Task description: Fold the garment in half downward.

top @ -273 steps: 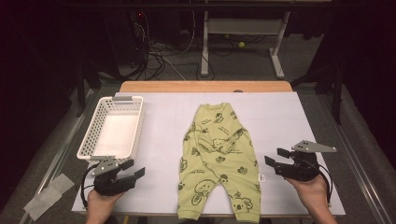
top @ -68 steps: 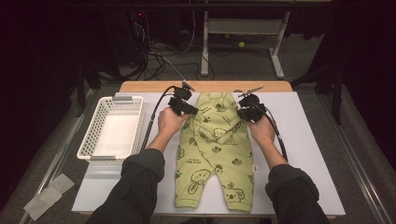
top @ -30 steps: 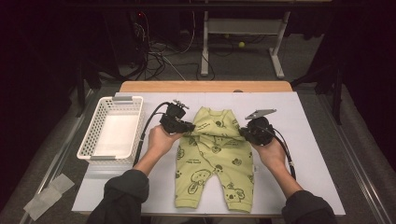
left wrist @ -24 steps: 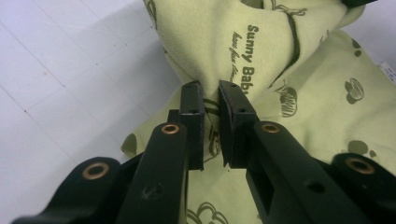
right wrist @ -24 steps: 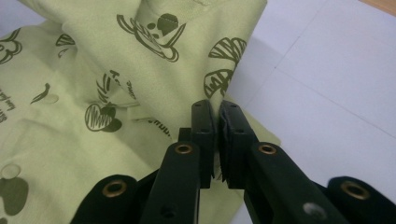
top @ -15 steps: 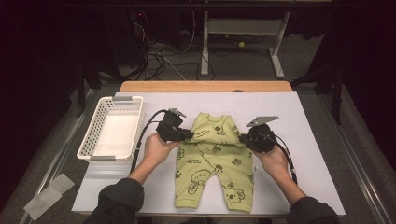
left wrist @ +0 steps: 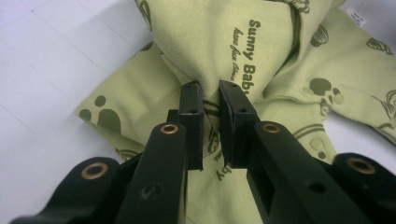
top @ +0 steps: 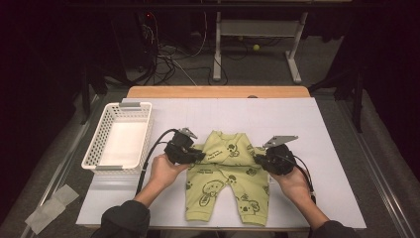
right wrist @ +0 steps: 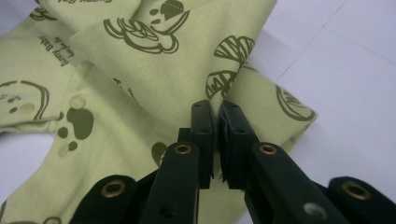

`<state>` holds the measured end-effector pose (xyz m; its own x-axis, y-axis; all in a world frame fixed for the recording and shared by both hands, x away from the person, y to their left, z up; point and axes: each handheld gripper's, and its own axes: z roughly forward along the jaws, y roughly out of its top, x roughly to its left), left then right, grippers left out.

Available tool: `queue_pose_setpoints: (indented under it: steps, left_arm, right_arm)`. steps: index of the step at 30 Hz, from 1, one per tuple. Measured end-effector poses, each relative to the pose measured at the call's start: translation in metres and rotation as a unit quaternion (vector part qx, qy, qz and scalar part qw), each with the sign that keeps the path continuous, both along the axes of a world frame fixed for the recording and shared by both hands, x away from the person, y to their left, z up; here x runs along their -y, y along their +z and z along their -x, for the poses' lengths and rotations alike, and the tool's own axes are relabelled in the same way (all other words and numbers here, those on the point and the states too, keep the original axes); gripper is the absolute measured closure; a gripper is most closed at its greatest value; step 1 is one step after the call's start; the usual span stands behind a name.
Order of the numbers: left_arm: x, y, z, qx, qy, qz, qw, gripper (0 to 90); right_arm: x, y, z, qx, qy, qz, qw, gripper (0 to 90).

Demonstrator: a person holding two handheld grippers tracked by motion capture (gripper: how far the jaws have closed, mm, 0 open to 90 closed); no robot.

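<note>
Yellow-green printed romper lies at the table's near edge, top half folded over; left gripper and right gripper each pinch a fold. White basket sits at the left edge.

Yellow-green baby romper lies center-lower frame on the white table cover, top part folded down over its middle. Left gripper clamps the fold's left edge, right gripper its right edge. White basket sits left of frame.
</note>
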<state>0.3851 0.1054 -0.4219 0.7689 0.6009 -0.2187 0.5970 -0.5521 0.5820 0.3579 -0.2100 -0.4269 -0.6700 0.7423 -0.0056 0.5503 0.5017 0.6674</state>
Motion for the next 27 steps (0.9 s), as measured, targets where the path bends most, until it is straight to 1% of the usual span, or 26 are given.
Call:
queue_pose_setpoints:
  steps: [3, 5, 12, 14, 15, 17, 19, 21, 23, 24, 25, 27]
  left_arm:
    - [0.000, -0.002, 0.006, -0.002, -0.007, -0.001, 1.0000, 77.2]
    - [0.000, -0.002, 0.010, 0.001, -0.010, -0.005, 0.9999, 77.2]
    - [-0.003, -0.004, 0.022, -0.002, -0.013, -0.004, 0.9999, 77.2]
    - [-0.004, -0.006, 0.024, -0.007, -0.014, -0.003, 0.9999, 77.2]
    - [-0.004, -0.008, 0.025, -0.009, -0.014, -0.006, 0.9999, 77.2]
    - [-0.004, -0.013, 0.027, -0.012, -0.015, -0.014, 0.9997, 77.2]
    - [-0.005, -0.016, 0.029, -0.016, -0.015, -0.013, 0.9997, 77.1]
    - [-0.005, -0.017, 0.030, -0.017, -0.012, -0.010, 0.9997, 77.1]
    - [-0.005, -0.016, 0.030, -0.018, -0.011, -0.010, 0.9997, 75.8]
    - [-0.005, -0.015, 0.029, -0.021, -0.011, -0.010, 0.9997, 74.6]
    - [-0.005, -0.014, 0.029, -0.024, -0.008, -0.009, 0.9996, 70.3]
    - [-0.005, -0.013, 0.027, -0.024, 0.001, -0.012, 0.9996, 56.3]
  right_arm:
    - [0.002, -0.004, 0.005, -0.007, 0.002, -0.001, 1.0000, 85.8]
    - [0.002, -0.006, 0.008, -0.010, 0.005, -0.002, 0.9999, 85.8]
    - [0.002, -0.009, 0.020, -0.018, 0.014, -0.009, 0.9997, 85.6]
    - [0.001, -0.009, 0.023, -0.023, 0.019, -0.007, 0.9996, 85.3]
    - [0.001, -0.011, 0.025, -0.028, 0.023, -0.006, 0.9993, 85.2]
    - [0.000, -0.013, 0.027, -0.029, 0.026, -0.002, 0.9992, 85.0]
    - [0.000, -0.016, 0.029, -0.031, 0.029, -0.002, 0.9991, 84.8]
    - [0.000, -0.017, 0.030, -0.034, 0.027, -0.004, 0.9991, 84.3]
    - [0.000, -0.016, 0.029, -0.036, 0.027, -0.007, 0.9990, 81.6]
    - [0.000, -0.015, 0.029, -0.037, 0.025, -0.008, 0.9990, 79.5]
    - [0.001, -0.014, 0.029, -0.037, 0.023, -0.010, 0.9990, 76.1]
    - [0.002, -0.011, 0.027, -0.039, 0.018, -0.017, 0.9989, 69.6]
